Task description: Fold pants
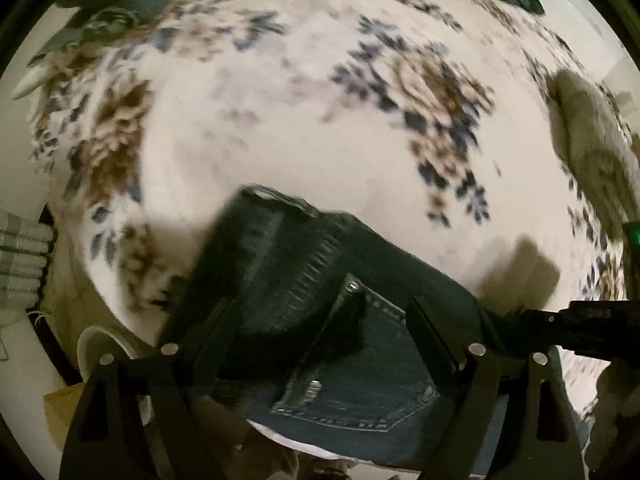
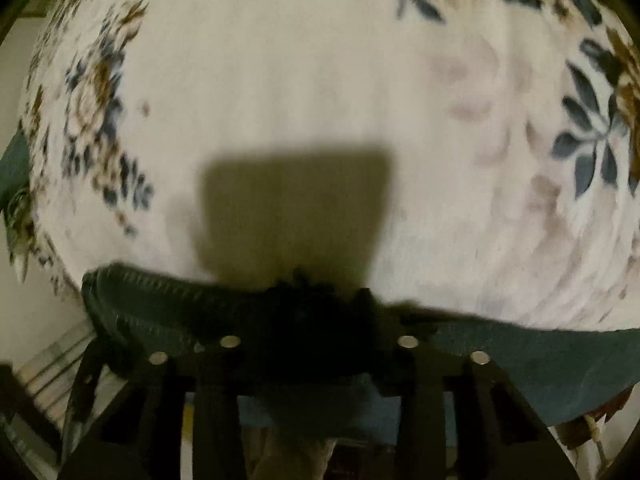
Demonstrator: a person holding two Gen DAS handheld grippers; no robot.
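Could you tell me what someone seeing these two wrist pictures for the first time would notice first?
The dark blue jeans stand out at once, lying low in the left wrist view on a pale bedspread printed with blue and brown flowers, a stitched back pocket facing up. The left gripper hangs open above them. In the right wrist view the right gripper sits at the denim's edge, throwing a big square shadow on the spread.

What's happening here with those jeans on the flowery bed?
A person is folding dark jeans on a floral blanket, working a hand-held gripper in each hand. The left gripper hangs over the back-pocket area with its jaws spread wide, gripping nothing. The right gripper has its jaws drawn in at the jeans' edge, where the denim bunches darkly; whether it truly pinches the cloth is hard to tell. The pictures are blurred.
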